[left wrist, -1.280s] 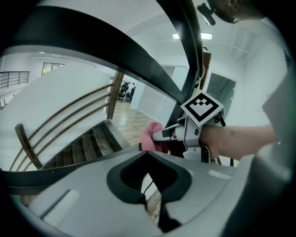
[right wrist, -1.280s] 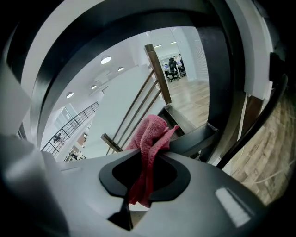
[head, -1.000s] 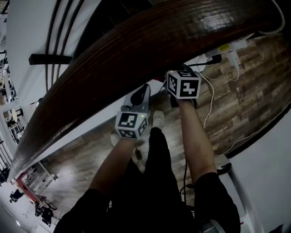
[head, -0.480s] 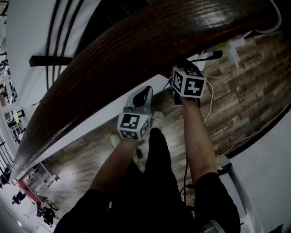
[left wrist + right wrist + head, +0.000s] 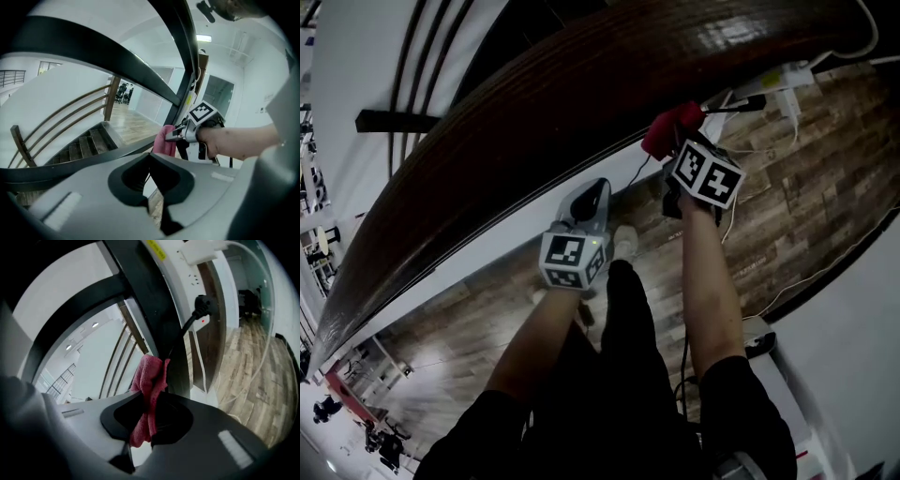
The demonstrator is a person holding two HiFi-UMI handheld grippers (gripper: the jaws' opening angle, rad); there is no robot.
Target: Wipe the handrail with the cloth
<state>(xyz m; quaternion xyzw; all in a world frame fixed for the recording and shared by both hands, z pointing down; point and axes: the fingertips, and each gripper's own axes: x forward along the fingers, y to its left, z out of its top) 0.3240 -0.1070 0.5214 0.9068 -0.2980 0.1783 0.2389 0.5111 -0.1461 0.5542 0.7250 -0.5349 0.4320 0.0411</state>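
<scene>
The wide dark brown handrail (image 5: 534, 112) curves from upper right to lower left in the head view. A red cloth (image 5: 666, 131) sticks out just below the rail's near edge, pinched in my right gripper (image 5: 675, 141). In the right gripper view the cloth (image 5: 149, 376) hangs between the shut jaws (image 5: 152, 397), next to a dark post (image 5: 140, 291). My left gripper (image 5: 595, 187) points up toward the rail's near side, left of the cloth, shut and empty. The left gripper view shows its jaws (image 5: 150, 154) closed, with the cloth (image 5: 164, 140) and right gripper (image 5: 185, 133) beyond.
A white power strip (image 5: 778, 80) and cables (image 5: 731, 202) lie on the wooden floor (image 5: 825, 178) below. A black plug (image 5: 200, 305) sits in a wall socket. Stairs (image 5: 79, 147) descend behind the railing. My own legs (image 5: 628, 375) fill the lower middle.
My right gripper has shifted to the right along the rail's near edge, and the red cloth now shows from under the rail. The left gripper has hardly moved.
</scene>
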